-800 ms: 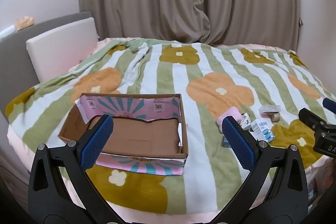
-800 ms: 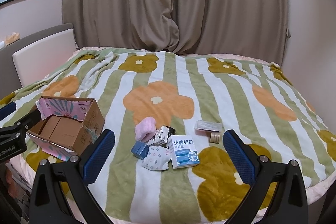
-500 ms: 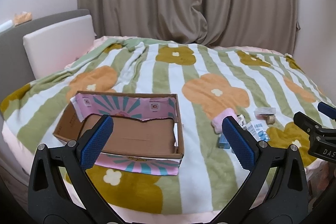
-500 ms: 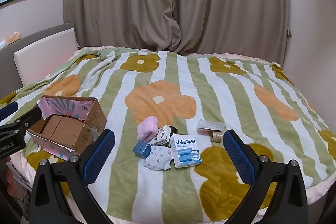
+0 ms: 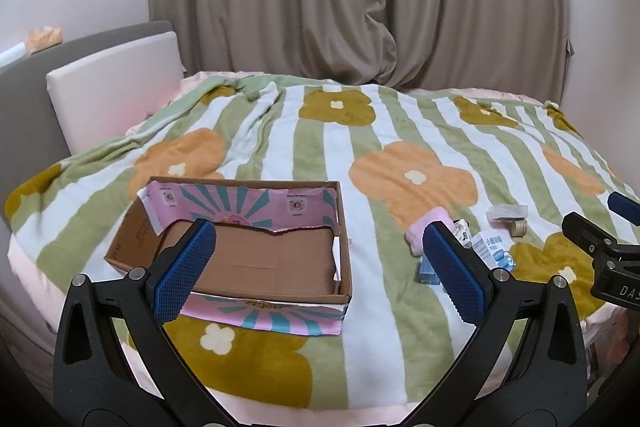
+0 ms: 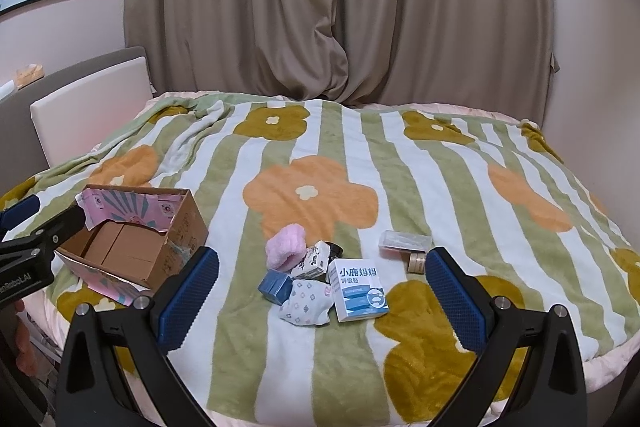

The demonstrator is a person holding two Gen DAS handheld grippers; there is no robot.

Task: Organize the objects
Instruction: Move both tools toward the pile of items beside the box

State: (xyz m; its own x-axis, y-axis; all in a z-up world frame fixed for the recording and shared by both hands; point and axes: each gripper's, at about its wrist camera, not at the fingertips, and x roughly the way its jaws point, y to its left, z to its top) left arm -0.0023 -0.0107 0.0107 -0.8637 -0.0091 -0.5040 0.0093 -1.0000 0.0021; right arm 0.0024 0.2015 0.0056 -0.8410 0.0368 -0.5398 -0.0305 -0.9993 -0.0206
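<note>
Both tongs are held wide apart with nothing between them: the left tongs (image 5: 320, 259) over the near edge of the cardboard box (image 5: 256, 259), the right tongs (image 6: 322, 291) over a heap of small things. That heap (pink cloth (image 6: 286, 247), patterned sock (image 6: 306, 303), white carton (image 6: 360, 289), blue box (image 6: 275, 286)) lies on the flowered blanket (image 6: 320, 155), right of the box. Curtains (image 6: 340, 7) hang beyond.

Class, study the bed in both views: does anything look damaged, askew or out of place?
Yes. The cardboard box has a pink paper lining with a ragged, torn edge, and one flap splays out onto the blanket. The small items lie in a loose heap beside it, none inside the box.
</note>
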